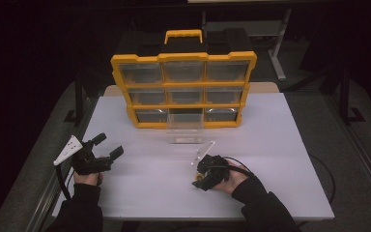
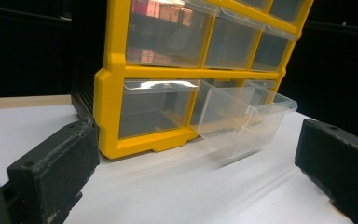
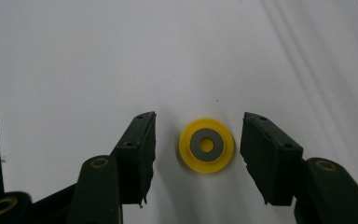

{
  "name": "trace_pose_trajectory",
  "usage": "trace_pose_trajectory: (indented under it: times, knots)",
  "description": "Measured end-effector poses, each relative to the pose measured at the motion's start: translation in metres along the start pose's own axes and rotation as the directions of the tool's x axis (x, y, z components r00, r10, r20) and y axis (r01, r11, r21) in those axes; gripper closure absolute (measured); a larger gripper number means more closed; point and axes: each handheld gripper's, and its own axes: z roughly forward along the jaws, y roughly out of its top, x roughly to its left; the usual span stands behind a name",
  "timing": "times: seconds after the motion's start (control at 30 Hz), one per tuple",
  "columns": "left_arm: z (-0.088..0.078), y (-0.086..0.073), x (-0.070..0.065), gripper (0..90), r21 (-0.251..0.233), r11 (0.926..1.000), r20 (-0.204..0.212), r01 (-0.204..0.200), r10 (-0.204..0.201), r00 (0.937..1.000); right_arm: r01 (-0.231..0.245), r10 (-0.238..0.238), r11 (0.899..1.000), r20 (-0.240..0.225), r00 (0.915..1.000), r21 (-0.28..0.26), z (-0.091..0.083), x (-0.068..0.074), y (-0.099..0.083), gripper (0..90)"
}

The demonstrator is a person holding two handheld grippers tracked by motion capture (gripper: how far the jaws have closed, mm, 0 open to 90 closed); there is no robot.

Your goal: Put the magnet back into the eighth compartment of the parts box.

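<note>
Right gripper (image 3: 198, 149) open around disc (image 3: 207, 145), not touching; left gripper (image 2: 191, 186) open, empty. Off-centre closing could flick disc away.

Glossy yellow plastic disc (image 3: 207, 145) with a matt grey ring — smooth white table (image 3: 98, 60).

Clear drawer (image 2: 242, 119) protruding from yellow organizer (image 2: 116, 70)

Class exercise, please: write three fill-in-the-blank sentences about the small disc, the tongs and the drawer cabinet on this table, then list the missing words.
1. The small disc lying between the jaws of the right tongs is ____ with a grey ring.
2. The clear drawer pulled out of the cabinet belongs to the ____ row.
3. The left tongs stand ____ and hold nothing.

Missing words: yellow; bottom; open
</note>
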Motion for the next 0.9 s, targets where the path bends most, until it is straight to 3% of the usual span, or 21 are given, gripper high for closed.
trace_pose_trajectory:
  times: [0.53, 0.9]
  knots:
    - [0.0000, 0.0000, 0.0001, 0.0, 0.000, 1.0000, 0.001, 0.000, 0.000, 1.0000, 0.021, -0.021, 1.000, 0.037, 0.9991, 0.016, 0.0041, 0.0036, 0.0003, 60.9]
    - [0.0000, -0.0001, 0.0002, 0.0, -0.001, 1.0000, 0.002, 0.002, -0.002, 1.0000, -0.024, 0.024, 0.999, -0.001, 0.9997, -0.028, -0.0019, -0.0001, -0.0005, 61.5]
